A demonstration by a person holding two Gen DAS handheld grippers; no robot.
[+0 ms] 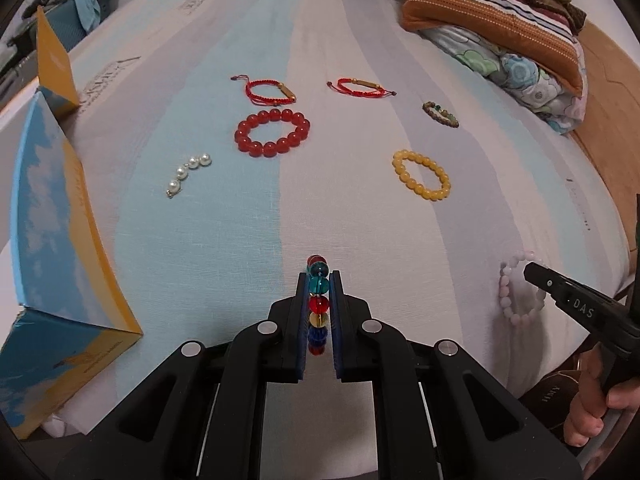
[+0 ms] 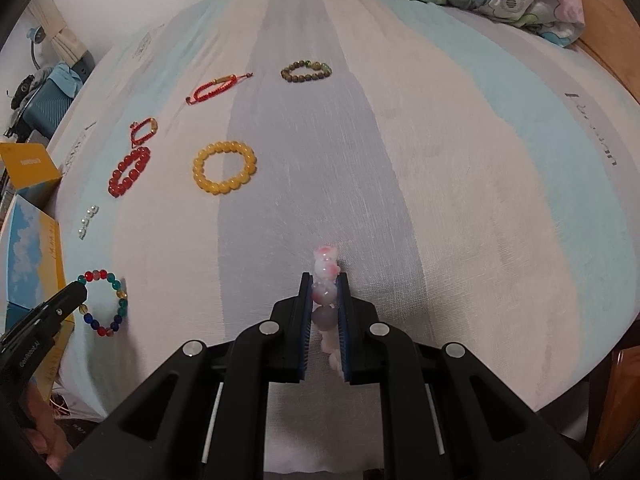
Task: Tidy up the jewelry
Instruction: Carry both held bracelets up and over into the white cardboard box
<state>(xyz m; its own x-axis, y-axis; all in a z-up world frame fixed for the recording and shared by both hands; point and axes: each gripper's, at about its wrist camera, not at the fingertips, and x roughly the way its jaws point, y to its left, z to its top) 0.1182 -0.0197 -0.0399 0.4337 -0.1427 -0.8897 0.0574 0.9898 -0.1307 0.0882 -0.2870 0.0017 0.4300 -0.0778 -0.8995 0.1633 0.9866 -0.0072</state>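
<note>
My left gripper is shut on a multicoloured bead bracelet, held edge-on between the pads above the striped bedsheet. The right wrist view shows the same bracelet hanging as a ring from the left gripper. My right gripper is shut on a pale pink bead bracelet, which also appears in the left wrist view as a ring at the right gripper's tip. On the sheet lie a big red bead bracelet, a yellow bead bracelet, a pearl string, two red cord bracelets and a brown bead bracelet.
An open blue and yellow box stands at the bed's left edge. Folded blankets and a floral quilt are piled at the far right. A wooden bed frame borders the right side. A hand grips the right tool's handle.
</note>
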